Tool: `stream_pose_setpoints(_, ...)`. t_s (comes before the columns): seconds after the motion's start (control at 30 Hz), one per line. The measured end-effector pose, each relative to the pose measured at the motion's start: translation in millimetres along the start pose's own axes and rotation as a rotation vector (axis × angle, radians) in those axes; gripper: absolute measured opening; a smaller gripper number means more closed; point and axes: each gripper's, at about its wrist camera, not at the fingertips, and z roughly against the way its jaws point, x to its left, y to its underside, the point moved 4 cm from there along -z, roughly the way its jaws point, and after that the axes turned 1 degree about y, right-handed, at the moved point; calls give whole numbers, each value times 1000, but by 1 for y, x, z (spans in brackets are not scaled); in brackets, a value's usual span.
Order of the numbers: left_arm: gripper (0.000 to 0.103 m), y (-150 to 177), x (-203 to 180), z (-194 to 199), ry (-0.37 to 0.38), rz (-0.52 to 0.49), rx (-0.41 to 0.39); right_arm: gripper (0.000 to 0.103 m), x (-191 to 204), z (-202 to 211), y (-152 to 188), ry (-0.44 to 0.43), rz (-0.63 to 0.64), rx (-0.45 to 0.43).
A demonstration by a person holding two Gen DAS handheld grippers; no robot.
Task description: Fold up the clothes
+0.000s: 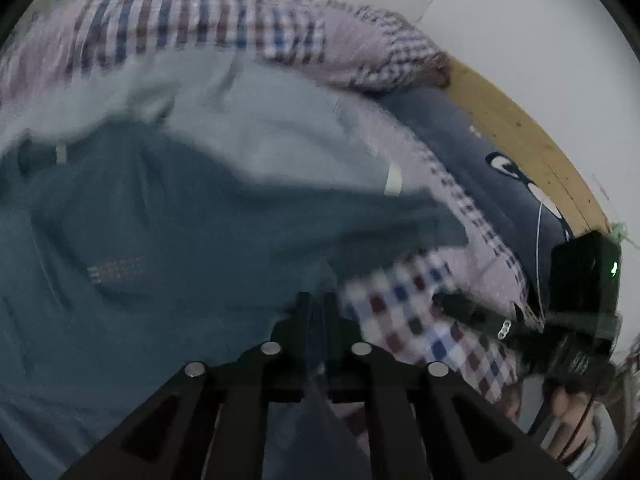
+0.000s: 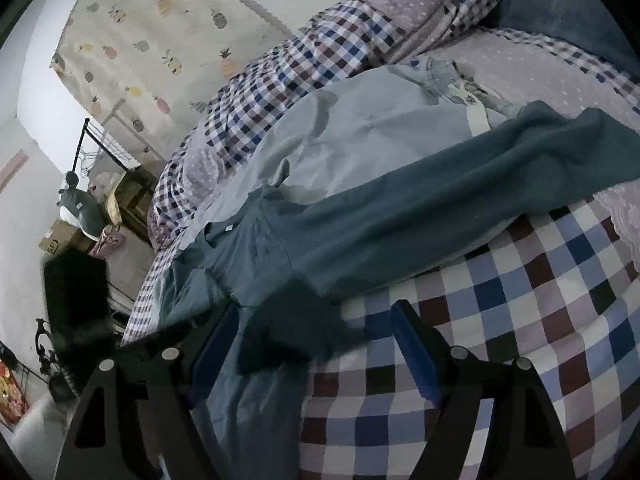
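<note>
Two grippers: left gripper (image 1: 316, 312) pinched closed on teal shirt (image 1: 168, 248); right gripper (image 2: 316, 324) wide apart, holding nothing. Thin pinch could slip, or drag the pale blue garment (image 2: 360, 132) underneath along the bed (image 2: 520, 320).

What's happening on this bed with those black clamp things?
A person is folding clothes using two handheld grippers. The left gripper has its jaws nearly together, apparently pinching the teal shirt. The right gripper has its jaws wide apart around a teal sleeve at the bed's edge, not yet clamped. The shirt lies spread over a pale blue garment on the checked quilt. No fold looks finished yet.
</note>
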Motion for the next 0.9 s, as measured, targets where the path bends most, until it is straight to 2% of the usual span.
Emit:
stream_pose_setpoints(0.03, 44, 6, 16, 14, -10, 40, -29, 82, 0, 0, 0, 0, 4, 1)
stream_pose_setpoints(0.07, 58, 13, 31, 29, -19, 79, -57, 82, 1, 0, -1, -3, 7, 0)
stream_pose_setpoints(0.1, 77, 19, 47, 43, -29, 119, -86, 82, 3, 0, -1, -7, 10, -1)
stream_pose_setpoints(0.13, 84, 25, 62, 58, -39, 159, -115, 82, 4, 1, -1, -10, 12, -2)
stream_pose_setpoints(0.37, 84, 71, 173, 160, -106, 437, -315, 82, 8, 4, -1, -30, 20, -12)
stream_pose_setpoints(0.47, 84, 91, 224, 187, -103, 598, -393, 82, 19, 1, 3, -66, 58, -1)
stream_pose_setpoints(0.53, 84, 97, 238, 185, -80, 647, -383, 82, 28, -3, 7, -89, 91, 20)
stream_pose_setpoints(0.67, 84, 100, 248, 183, -26, 654, -363, 82, 54, -13, 16, -129, 145, 75)
stream_pose_setpoints(0.77, 84, 93, 261, 175, -16, 717, -413, 82, 82, -18, 16, -141, 199, 88)
stream_pose_setpoints(0.9, 81, 91, 274, 177, -20, 746, -440, 82, 134, -38, 6, -179, 262, 101)
